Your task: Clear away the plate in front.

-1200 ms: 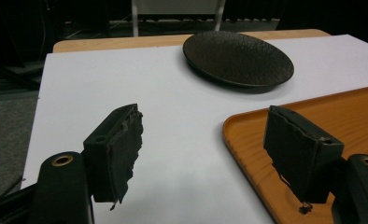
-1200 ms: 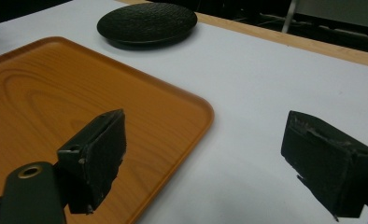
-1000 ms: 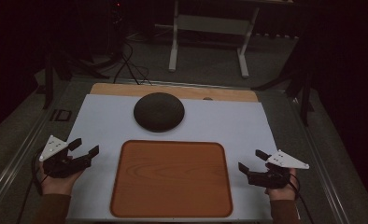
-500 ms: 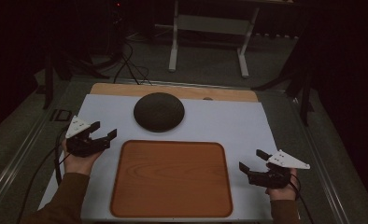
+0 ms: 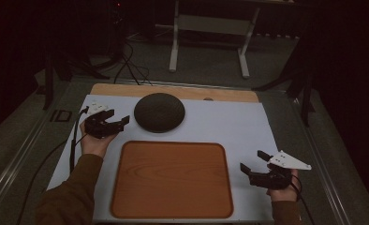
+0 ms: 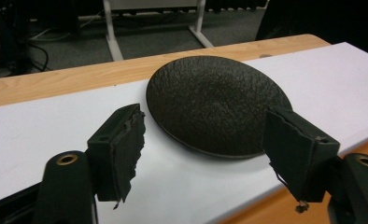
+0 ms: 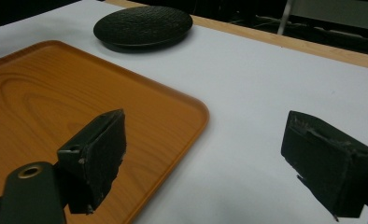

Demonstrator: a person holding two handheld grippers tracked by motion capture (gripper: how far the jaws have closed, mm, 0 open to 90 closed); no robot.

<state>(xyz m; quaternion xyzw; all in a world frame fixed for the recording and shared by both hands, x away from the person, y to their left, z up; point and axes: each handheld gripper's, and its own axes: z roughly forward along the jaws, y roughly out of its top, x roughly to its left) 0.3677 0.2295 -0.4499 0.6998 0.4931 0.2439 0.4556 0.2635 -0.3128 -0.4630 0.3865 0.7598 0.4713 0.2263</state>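
Observation:
A black, rough-textured round dish (image 5: pixel 159 111) lies upside down on the white table cover, at the back centre. In front of it sits a wooden tray (image 5: pixel 172 180) with nothing on it. My left gripper (image 5: pixel 118 117) hovers open just left of the dish, jaws pointing at it. In the left gripper view the dish (image 6: pixel 215 102) lies between and beyond the spread jaws of the left gripper (image 6: pixel 203 121). My right gripper (image 5: pixel 253 161) rests open to the right of the tray, holding nothing. In the right gripper view the right gripper (image 7: pixel 205 126) straddles the tray's corner (image 7: pixel 191 107), and the dish (image 7: pixel 142 25) is far off.
The white cover (image 5: pixel 229 122) spans the table, with a bare wooden strip (image 5: pixel 173 91) along the far edge. Beyond the table stand a white metal frame (image 5: pixel 208 42) and cables (image 5: pixel 126 65) on the floor. Bare cover lies right of the dish.
My left gripper has moved forward and to the right, from the table's front-left up beside the black dish. The right gripper has stayed put.

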